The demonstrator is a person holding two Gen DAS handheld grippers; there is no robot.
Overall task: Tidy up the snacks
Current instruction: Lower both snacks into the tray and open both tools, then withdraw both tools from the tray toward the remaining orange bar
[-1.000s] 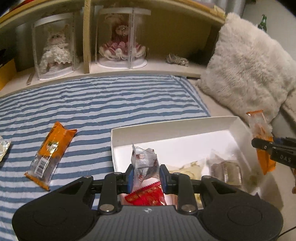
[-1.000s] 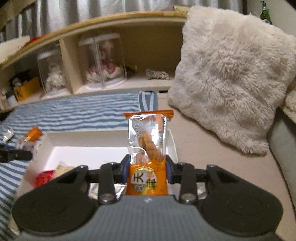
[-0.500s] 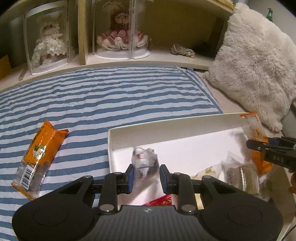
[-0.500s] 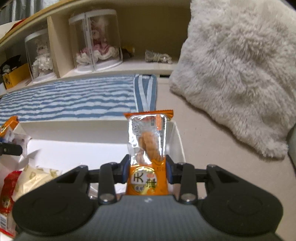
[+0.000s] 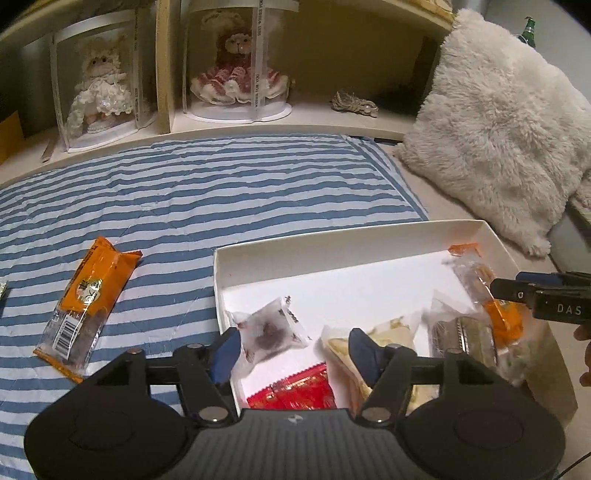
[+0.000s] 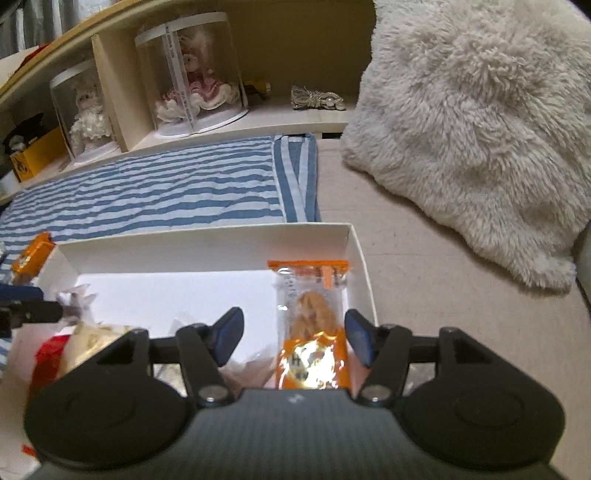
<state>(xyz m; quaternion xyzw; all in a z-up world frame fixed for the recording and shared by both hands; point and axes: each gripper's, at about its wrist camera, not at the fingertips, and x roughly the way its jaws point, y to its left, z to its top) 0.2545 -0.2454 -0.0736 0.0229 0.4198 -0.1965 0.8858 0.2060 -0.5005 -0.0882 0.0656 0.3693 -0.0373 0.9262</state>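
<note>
A white shallow box [image 5: 332, 245] [image 6: 207, 240] lies on the bed. My left gripper [image 5: 295, 350] is open over its left end; a small clear snack packet [image 5: 267, 330] lies loose in the box by the left finger. My right gripper [image 6: 293, 339] is open over the box's right end; an orange snack packet [image 6: 312, 321] [image 5: 484, 291] lies loose between its fingers. A red packet [image 5: 295, 391], a pale packet [image 5: 373, 332] and a silvery packet [image 5: 461, 336] also lie in the box. Another orange packet [image 5: 86, 306] lies on the striped blanket, left of the box.
The blue-striped blanket [image 5: 207, 192] covers the bed. A fluffy white pillow [image 5: 498, 122] [image 6: 476, 129] sits at the right. A shelf behind holds two dolls in clear cases [image 5: 236, 66] [image 5: 99, 96]. A green bottle [image 5: 529, 31] stands behind the pillow.
Both grippers have opened. The clear packet dropped from my left gripper into the box; the orange packet dropped from my right gripper into the box's right end.
</note>
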